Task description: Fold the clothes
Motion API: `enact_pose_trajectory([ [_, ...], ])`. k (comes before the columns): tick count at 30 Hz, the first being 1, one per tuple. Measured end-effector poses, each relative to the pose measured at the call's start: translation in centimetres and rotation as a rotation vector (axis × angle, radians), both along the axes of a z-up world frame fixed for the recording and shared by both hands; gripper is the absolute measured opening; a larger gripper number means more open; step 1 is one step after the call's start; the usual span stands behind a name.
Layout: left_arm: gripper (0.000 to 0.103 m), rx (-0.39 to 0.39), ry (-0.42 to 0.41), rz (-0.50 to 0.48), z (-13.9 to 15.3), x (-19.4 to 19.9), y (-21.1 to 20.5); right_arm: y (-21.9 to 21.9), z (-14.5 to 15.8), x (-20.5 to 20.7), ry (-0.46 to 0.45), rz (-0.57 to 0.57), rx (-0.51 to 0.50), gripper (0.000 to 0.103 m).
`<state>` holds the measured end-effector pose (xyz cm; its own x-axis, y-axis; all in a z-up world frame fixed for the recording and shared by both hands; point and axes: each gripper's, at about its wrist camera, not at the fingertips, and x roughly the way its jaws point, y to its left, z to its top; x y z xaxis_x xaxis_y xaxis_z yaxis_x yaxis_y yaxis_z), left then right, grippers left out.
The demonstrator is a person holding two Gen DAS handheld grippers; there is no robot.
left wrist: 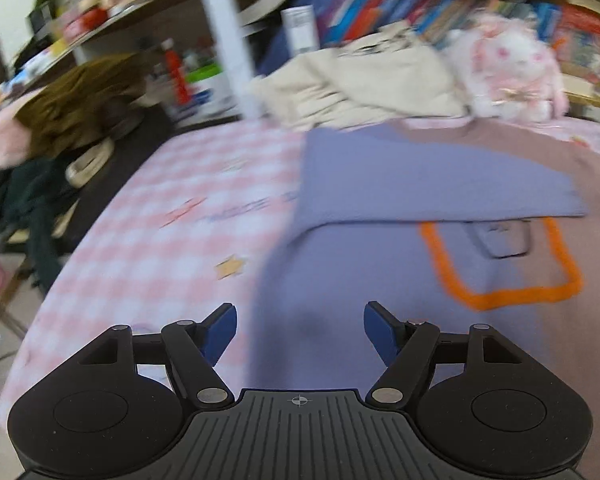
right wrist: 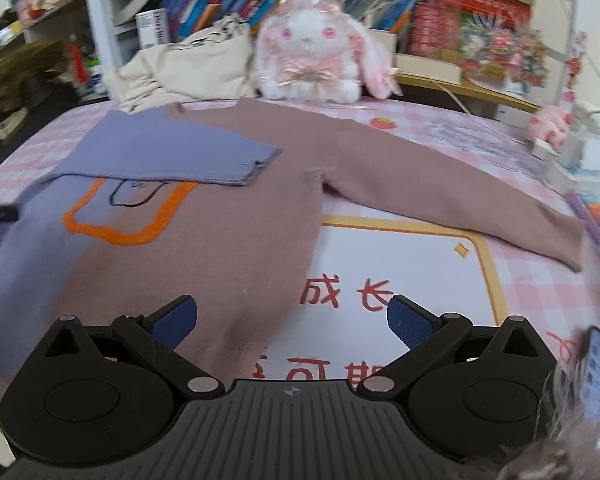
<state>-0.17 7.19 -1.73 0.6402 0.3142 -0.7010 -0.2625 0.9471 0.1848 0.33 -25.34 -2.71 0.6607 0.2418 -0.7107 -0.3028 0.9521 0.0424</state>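
On the bed (right wrist: 520, 292), the sweater (right wrist: 228, 240) lies flat, purple sleeve (right wrist: 168, 152) folded inward; left view blurred. Left gripper (left wrist: 300, 330) and right gripper (right wrist: 292, 320) fingers spread wide, empty.

A half-purple, half-mauve sweater (right wrist: 228, 216) with an orange-outlined patch lies flat on the bed, purple sleeve (right wrist: 168, 152) folded across its chest, mauve sleeve (right wrist: 452, 196) outstretched.

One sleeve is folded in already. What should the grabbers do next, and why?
Probably move the open right gripper to the cuff of the brown sleeve and fold it across the sweater: the purple sleeve already lies over the chest, while the brown one stretches out on the bed.
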Motion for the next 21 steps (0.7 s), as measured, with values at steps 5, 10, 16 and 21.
enact_pose_trajectory([
  [5, 0.06, -0.089, 0.008, 0.003, -0.5, -0.2, 2.9, 0.9, -0.2, -1.0, 0.021, -0.034, 0.004, 0.1],
  [10, 0.041, -0.129, 0.017, 0.016, -1.5, -0.7, 4.6, 2.2, -0.3, -2.3, 0.02, -0.039, -0.023, 0.09],
  [16, 0.009, -0.228, 0.02, 0.012, -2.1, -1.0, 6.5, 2.9, -1.1, -3.1, 0.095, -0.09, -0.017, 0.045],
  [21, 0.005, -0.273, 0.005, 0.0, -2.3, -1.4, 7.6, 4.0, -1.2, -3.4, 0.106, -0.103, -0.002, 0.025],
])
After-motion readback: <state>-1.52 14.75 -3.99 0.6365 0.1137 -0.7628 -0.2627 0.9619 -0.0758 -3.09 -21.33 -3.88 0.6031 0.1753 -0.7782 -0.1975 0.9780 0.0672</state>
